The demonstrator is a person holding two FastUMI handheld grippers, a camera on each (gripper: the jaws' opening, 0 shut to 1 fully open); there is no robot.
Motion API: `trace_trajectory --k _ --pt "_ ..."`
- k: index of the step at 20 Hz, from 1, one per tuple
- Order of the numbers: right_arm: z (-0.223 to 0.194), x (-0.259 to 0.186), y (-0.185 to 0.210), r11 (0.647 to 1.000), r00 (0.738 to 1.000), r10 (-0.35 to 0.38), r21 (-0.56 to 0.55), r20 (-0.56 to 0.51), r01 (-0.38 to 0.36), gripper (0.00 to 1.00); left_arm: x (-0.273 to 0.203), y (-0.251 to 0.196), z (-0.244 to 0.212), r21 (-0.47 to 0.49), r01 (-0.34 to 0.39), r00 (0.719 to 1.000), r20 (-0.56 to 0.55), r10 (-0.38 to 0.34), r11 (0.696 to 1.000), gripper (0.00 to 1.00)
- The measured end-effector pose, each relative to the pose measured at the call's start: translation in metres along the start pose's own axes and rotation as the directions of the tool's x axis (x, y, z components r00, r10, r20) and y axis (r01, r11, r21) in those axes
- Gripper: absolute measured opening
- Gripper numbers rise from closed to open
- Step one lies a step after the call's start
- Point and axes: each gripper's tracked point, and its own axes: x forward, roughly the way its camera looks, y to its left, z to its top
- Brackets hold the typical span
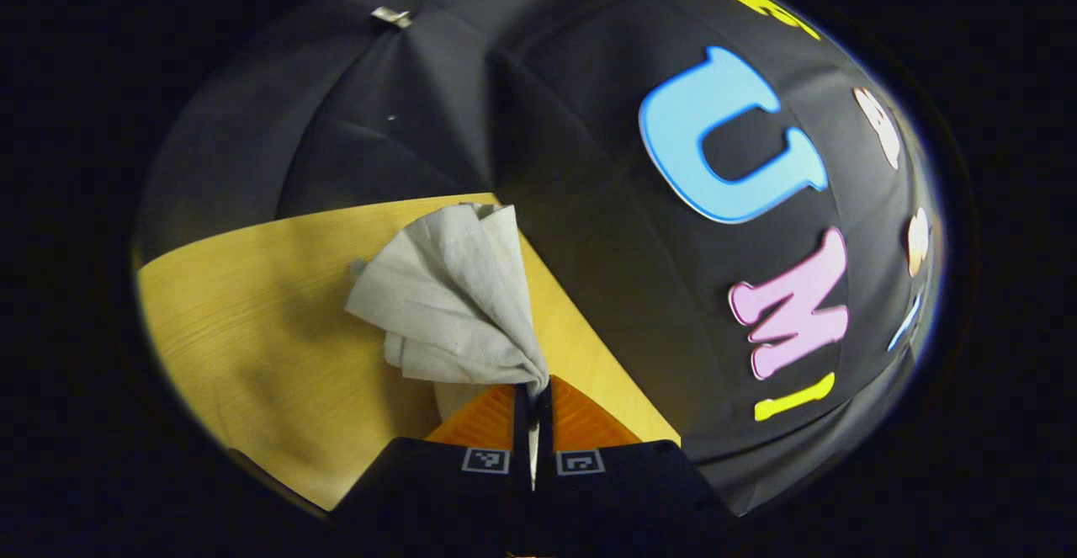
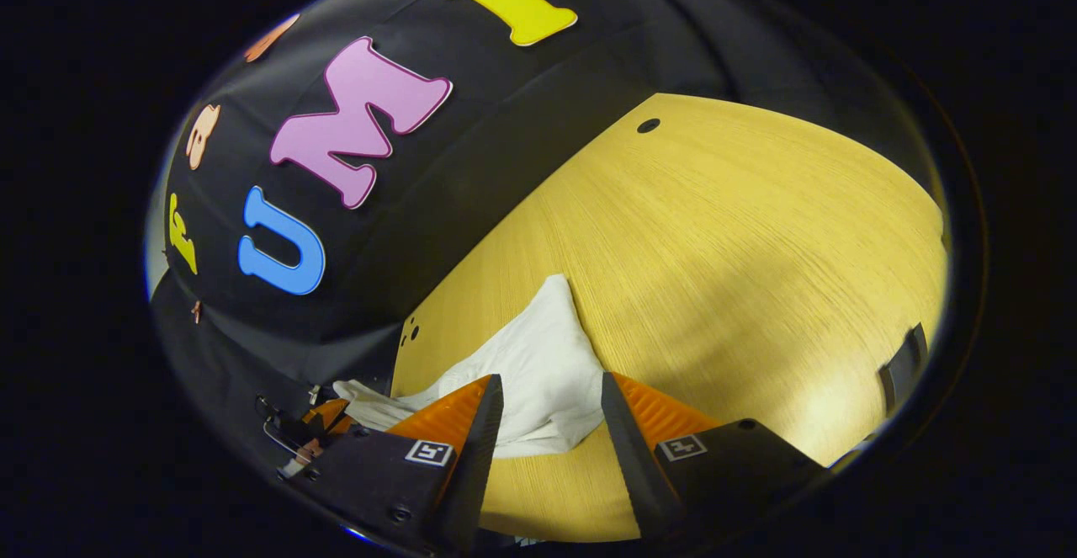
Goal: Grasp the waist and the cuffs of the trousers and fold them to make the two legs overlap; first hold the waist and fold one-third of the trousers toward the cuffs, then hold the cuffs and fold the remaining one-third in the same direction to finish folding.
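In the left gripper view the left claw (image 1: 533,394), at bottom centre, is clamped on the pale trousers (image 1: 454,297) bunched over the worktop (image 1: 252,322), while the right claw (image 2: 551,406) stands apart above the cloth at lower centre.

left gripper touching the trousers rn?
Touching. Left gripper view: the left gripper has its fingers closed on a bunched fold of the trousers, lifted above the table.

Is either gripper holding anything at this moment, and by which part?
The left gripper is shut on a bunched edge of the trousers; waist or cuff cannot be told. The right gripper is open over the cloth, holding nothing.
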Motion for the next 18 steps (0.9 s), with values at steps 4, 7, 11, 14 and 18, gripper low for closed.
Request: trace_trajectory --k 4,7,11,14,18 --pt "0.009 -0.004 -0.008 1.000 1.000 -0.009 0.004 0.015 0.009 0.73 0.011 -0.037 -0.026 0.131 0.037 0.998 -0.048 -0.031 0.991 0.06" --pt "0.013 -0.007 -0.014 1.000 0.999 -0.020 0.022 0.026 0.019 0.73 0.016 -0.066 -0.045 0.218 0.092 0.993 -0.086 -0.074 0.972 0.06" --pt "0.017 -0.010 -0.023 0.999 0.999 -0.032 0.040 0.039 0.030 0.73 0.015 -0.093 -0.090 0.310 0.185 0.976 -0.171 -0.137 0.932 0.06" --pt "0.015 -0.013 -0.027 0.998 0.999 -0.035 0.054 0.041 0.032 0.73 0.015 -0.103 -0.136 0.415 0.257 0.951 -0.270 -0.152 0.873 0.06" --pt "0.010 -0.014 -0.030 0.998 0.999 -0.045 0.051 0.029 0.044 0.73 0.022 -0.105 -0.219 0.619 0.363 0.900 -0.426 -0.090 0.696 0.06"
